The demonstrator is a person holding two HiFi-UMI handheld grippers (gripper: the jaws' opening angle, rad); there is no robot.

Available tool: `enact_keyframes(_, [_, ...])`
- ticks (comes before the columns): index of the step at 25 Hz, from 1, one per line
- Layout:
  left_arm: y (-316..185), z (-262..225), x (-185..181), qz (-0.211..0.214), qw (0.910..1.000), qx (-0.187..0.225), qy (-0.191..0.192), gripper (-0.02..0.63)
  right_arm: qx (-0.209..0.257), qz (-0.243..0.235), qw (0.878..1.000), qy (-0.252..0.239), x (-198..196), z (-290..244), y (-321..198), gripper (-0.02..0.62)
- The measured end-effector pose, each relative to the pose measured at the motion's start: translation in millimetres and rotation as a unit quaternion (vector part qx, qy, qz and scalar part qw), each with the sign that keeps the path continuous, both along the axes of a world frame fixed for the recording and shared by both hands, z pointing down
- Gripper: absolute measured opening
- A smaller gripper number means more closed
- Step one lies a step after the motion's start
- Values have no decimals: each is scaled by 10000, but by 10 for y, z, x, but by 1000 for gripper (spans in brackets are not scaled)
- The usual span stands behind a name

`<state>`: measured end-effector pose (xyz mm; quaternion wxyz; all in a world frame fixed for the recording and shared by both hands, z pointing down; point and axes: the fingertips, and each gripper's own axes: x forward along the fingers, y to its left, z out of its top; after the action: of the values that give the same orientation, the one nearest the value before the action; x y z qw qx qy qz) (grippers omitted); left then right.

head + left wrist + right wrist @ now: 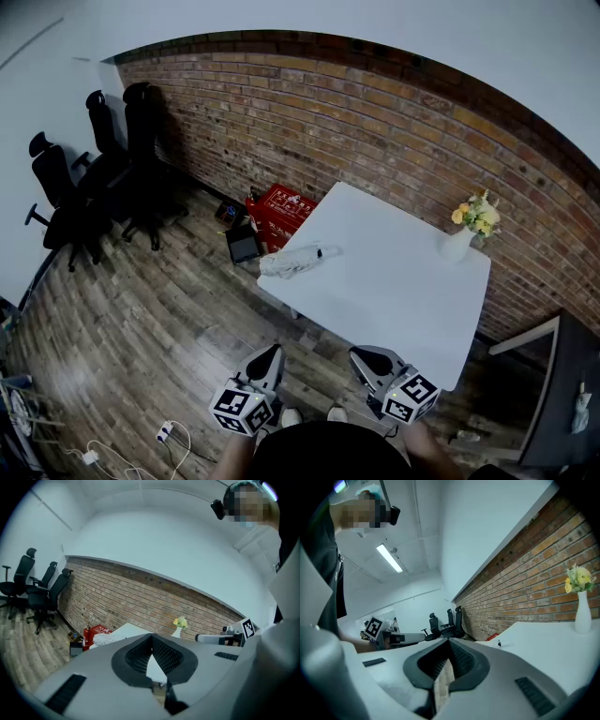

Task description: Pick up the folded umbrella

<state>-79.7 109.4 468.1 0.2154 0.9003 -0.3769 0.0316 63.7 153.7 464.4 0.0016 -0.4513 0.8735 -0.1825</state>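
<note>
My left gripper [151, 635] has its jaws together on nothing, and so does my right gripper [449, 641]. Both are held low, short of the white table [403, 300]. The folded umbrella [292, 261] lies by the table's left corner, well apart from both. I judge the approach is still ahead: step closer, part 1 pair of jaws, straddle the umbrella.
</note>
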Motion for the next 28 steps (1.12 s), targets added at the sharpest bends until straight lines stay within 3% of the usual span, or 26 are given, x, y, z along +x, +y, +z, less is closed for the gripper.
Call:
enact_keyframes(11, [11, -29, -121, -105, 9999, 70, 2, 14, 56, 41, 10000, 66, -48, -31, 61, 21])
enact_keyframes(28, [108, 76, -417, 142, 9999, -55, 50, 14, -80, 265, 9996, -85, -313, 23, 169, 23])
